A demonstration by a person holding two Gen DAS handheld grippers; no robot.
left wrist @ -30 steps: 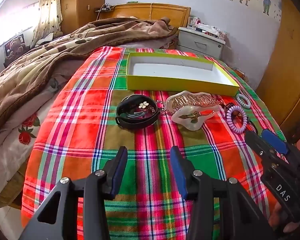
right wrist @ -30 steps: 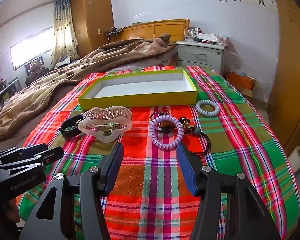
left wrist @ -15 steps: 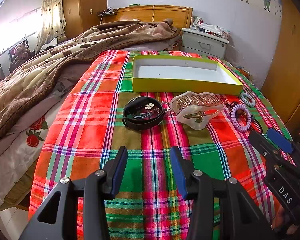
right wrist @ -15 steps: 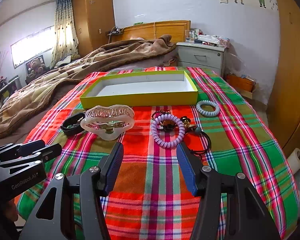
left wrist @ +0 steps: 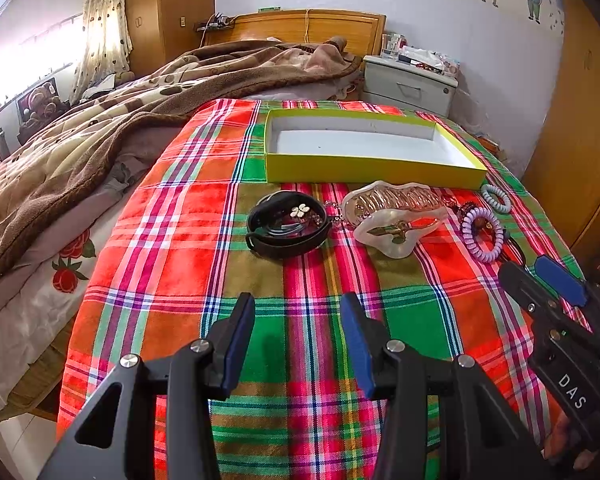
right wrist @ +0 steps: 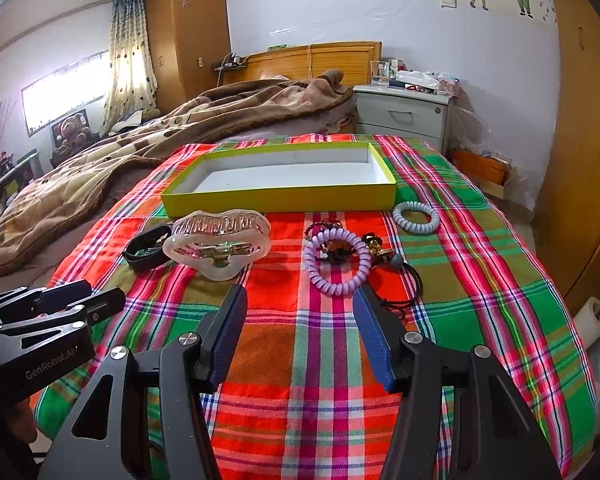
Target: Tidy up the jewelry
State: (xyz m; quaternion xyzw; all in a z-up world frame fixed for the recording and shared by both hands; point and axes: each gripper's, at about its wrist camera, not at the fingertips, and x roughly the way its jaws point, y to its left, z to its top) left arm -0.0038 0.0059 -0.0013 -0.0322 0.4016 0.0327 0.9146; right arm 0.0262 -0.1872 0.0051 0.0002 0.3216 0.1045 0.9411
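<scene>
A yellow-green shallow box, white inside and holding nothing, lies on the plaid cloth. In front of it sit a black bracelet coil with a small flower charm, a large pearly hair claw, a purple spiral hair tie over dark beads, a pale blue spiral tie and a black elastic. My left gripper is open, short of the bracelet. My right gripper is open just before the purple tie.
The plaid cloth covers the bed's foot, and a brown blanket is heaped to the left. A grey nightstand stands behind, wooden wardrobe doors on the right. The cloth's edge drops off at left and right.
Both grippers have drifted slightly, the view shifting a little; the jewelry lies where it was and both stay open.
</scene>
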